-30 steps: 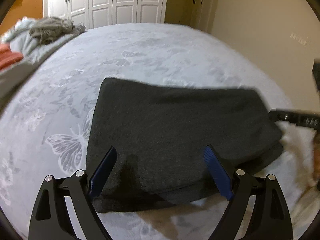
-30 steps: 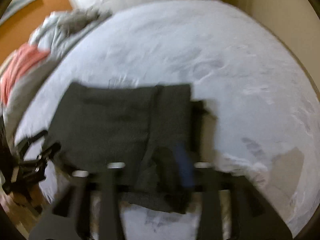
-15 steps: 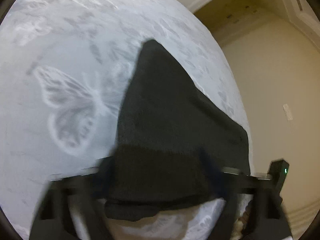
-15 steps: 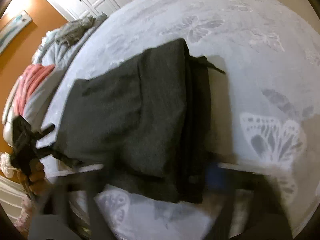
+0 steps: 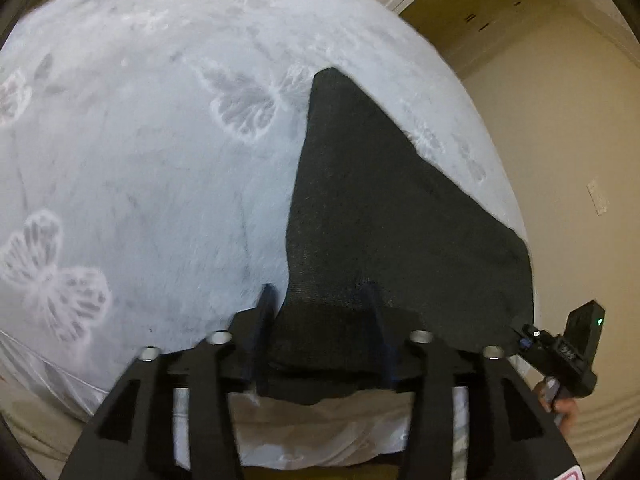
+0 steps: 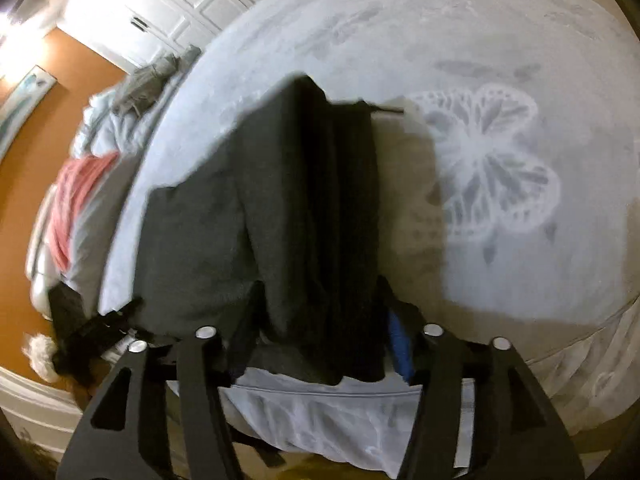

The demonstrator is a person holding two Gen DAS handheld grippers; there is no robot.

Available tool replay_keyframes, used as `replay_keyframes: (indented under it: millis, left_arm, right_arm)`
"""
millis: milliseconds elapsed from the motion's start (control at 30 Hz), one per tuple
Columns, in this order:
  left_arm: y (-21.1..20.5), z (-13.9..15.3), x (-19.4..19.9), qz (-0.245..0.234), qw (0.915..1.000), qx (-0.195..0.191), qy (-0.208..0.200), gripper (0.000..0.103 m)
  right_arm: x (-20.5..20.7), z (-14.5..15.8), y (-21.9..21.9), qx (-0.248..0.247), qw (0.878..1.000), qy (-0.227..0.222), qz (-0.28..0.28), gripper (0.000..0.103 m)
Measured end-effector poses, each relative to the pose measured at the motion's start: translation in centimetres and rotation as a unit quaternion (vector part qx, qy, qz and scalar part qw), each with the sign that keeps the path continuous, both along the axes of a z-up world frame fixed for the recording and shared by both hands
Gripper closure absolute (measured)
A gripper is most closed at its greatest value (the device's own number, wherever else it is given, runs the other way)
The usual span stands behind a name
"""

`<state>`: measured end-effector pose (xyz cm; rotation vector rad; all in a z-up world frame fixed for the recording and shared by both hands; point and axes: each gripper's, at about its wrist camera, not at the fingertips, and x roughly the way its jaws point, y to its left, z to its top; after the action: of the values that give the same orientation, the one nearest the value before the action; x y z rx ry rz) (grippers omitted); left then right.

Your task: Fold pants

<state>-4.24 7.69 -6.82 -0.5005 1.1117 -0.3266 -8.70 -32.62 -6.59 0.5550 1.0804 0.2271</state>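
The folded dark grey pants (image 5: 380,200) lie on the pale butterfly-print bedspread (image 5: 140,160), their near edge at the bed's front. My left gripper (image 5: 318,300) straddles the near left corner of the pants. Its jaws are opening, with cloth lying between them. My right gripper (image 6: 320,292) straddles the thick stacked layers at the near right end of the pants (image 6: 280,200); its jaws are opening too, around the cloth. Each gripper shows in the other's view: the right one (image 5: 560,344) held by a hand, the left one (image 6: 100,324) dim and blurred.
The bed's front edge (image 6: 320,412) lies just under both grippers. A red cloth (image 6: 76,196) and a grey garment (image 6: 148,80) are piled at the far left of the bed. White wardrobe doors (image 6: 160,4) stand behind, and a beige wall (image 5: 560,160) runs along the right.
Both grippers have dropped toward the near edge of the pants and rolled. The left jaws stand narrower than a second ago and now hold the pants' corner between them.
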Motion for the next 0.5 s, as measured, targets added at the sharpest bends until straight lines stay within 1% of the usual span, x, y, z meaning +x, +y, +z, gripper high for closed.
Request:
replay_keyframes:
  millis: [33, 67, 100, 133, 167, 200, 267, 300, 333, 367, 500]
  left_arm:
    - [-0.4, 0.3, -0.1, -0.008, 0.9999, 0.007, -0.008, 0.036]
    - [-0.6, 0.6, -0.3, -0.005, 0.9997, 0.015, -0.016, 0.028]
    - [-0.8, 0.7, -0.3, 0.004, 0.9994, 0.025, -0.022, 0.028]
    - [-1.1, 0.7, -0.4, 0.005, 0.9994, 0.027, -0.023, 0.028]
    - [-1.5, 0.6, -0.2, 0.001, 0.9996, 0.023, -0.017, 0.028]
    - [-1.7, 0.5, -0.4, 0.001, 0.9996, 0.022, -0.015, 0.028]
    - [-2.0, 0.4, -0.2, 0.001, 0.9996, 0.023, -0.020, 0.028]
    - [-2.5, 0.5, -0.1, -0.004, 0.9994, 0.026, -0.021, 0.028]
    - [-2.1, 0.7, -0.6, -0.006, 0.9994, 0.026, -0.022, 0.028]
    - [-2.3, 0.5, -0.1, -0.009, 0.9993, 0.028, -0.022, 0.028]
    - [-2.9, 0.1, 1.0, -0.021, 0.9978, 0.053, -0.033, 0.028]
  right_arm:
    - [0.1, 0.3, -0.1, 0.004, 1.000, -0.006, 0.001, 0.039]
    - [0.1, 0.4, -0.3, 0.006, 1.000, -0.015, -0.006, 0.037]
    - [0.2, 0.2, -0.5, 0.005, 1.000, -0.016, -0.020, 0.037]
    - [0.3, -0.1, -0.6, 0.010, 1.000, -0.009, -0.023, 0.037]
    - [0.4, -0.3, -0.5, 0.019, 1.000, -0.005, -0.023, 0.035]
    - [0.2, -0.2, -0.2, 0.018, 1.000, -0.007, -0.025, 0.032]
    - [0.3, 0.0, 0.4, 0.014, 1.000, -0.013, -0.016, 0.029]
    - [0.4, -0.1, 0.6, 0.022, 1.000, -0.015, -0.010, 0.027]
    - [0.3, -0.3, 0.5, 0.027, 1.000, -0.015, -0.007, 0.024]
    - [0.4, -0.3, 0.8, 0.025, 1.000, -0.017, -0.006, 0.020]
    - [0.6, -0.3, 2.3, -0.021, 0.999, -0.030, 0.017, 0.014]
